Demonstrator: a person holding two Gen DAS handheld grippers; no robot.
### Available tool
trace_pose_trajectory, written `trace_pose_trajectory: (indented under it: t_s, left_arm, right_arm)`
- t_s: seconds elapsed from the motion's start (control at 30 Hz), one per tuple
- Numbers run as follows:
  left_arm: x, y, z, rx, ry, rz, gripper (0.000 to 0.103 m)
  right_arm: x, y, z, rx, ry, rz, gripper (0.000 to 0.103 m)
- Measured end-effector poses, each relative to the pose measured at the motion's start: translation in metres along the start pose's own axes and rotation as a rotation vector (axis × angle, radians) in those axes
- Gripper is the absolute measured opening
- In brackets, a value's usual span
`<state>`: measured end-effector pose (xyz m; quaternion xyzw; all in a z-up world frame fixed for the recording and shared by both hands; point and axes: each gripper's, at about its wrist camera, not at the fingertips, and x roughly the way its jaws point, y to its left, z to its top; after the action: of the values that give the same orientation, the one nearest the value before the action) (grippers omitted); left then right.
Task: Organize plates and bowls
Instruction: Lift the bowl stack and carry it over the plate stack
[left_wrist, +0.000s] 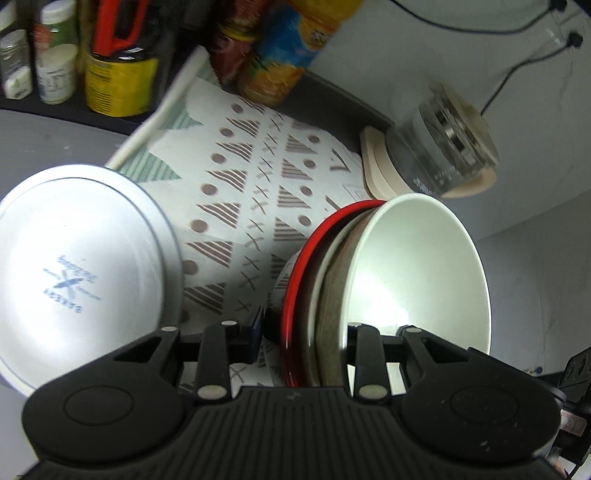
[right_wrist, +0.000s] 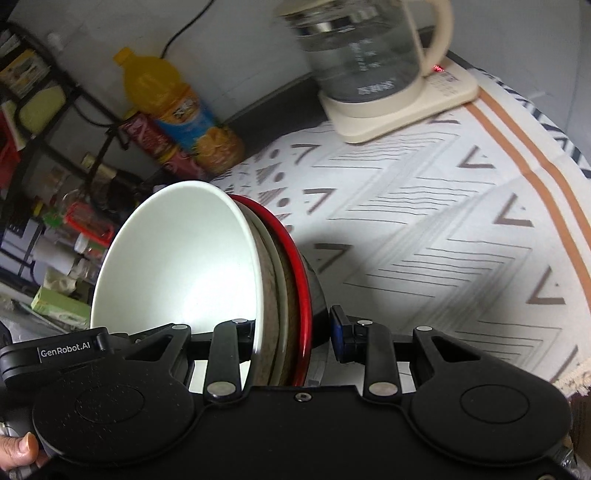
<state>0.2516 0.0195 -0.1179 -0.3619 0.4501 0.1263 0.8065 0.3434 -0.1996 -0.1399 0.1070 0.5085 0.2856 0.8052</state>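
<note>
Between both grippers' fingers (left_wrist: 258, 325) (right_wrist: 341, 334), the tilted bowl stack (left_wrist: 417, 269) (right_wrist: 177, 258) sits clamped.

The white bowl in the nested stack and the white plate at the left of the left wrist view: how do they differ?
The white bowl is deep and shows its plain inside; the white plate is shallow and shows its underside with a blue printed mark. The bowl is nested against other dishes, with a red rim behind it, between the gripper fingers; the plate is alone. Both are white and tilted on edge.

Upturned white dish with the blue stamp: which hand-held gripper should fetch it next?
Left, probably: the dish sits beside the left hand-held gripper and is absent from the right wrist view. Both clamp the bowl stack.
</note>
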Motion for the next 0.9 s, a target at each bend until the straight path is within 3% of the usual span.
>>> trace_pose_trajectory:
  t_s: [0.5,0.9]
  left_arm:
    - [-0.055,0.062,0.010,-0.110,-0.121,0.056,0.030]
    - [-0.079,0.122,0.009,-0.236,-0.166,0.112,0.030]
  right_arm:
    - [0.026,0.076,0.001,-0.156,0.065,0.089,0.031]
    - [0.062,0.133,-0.012,-0.255,0.158,0.137,0.031]
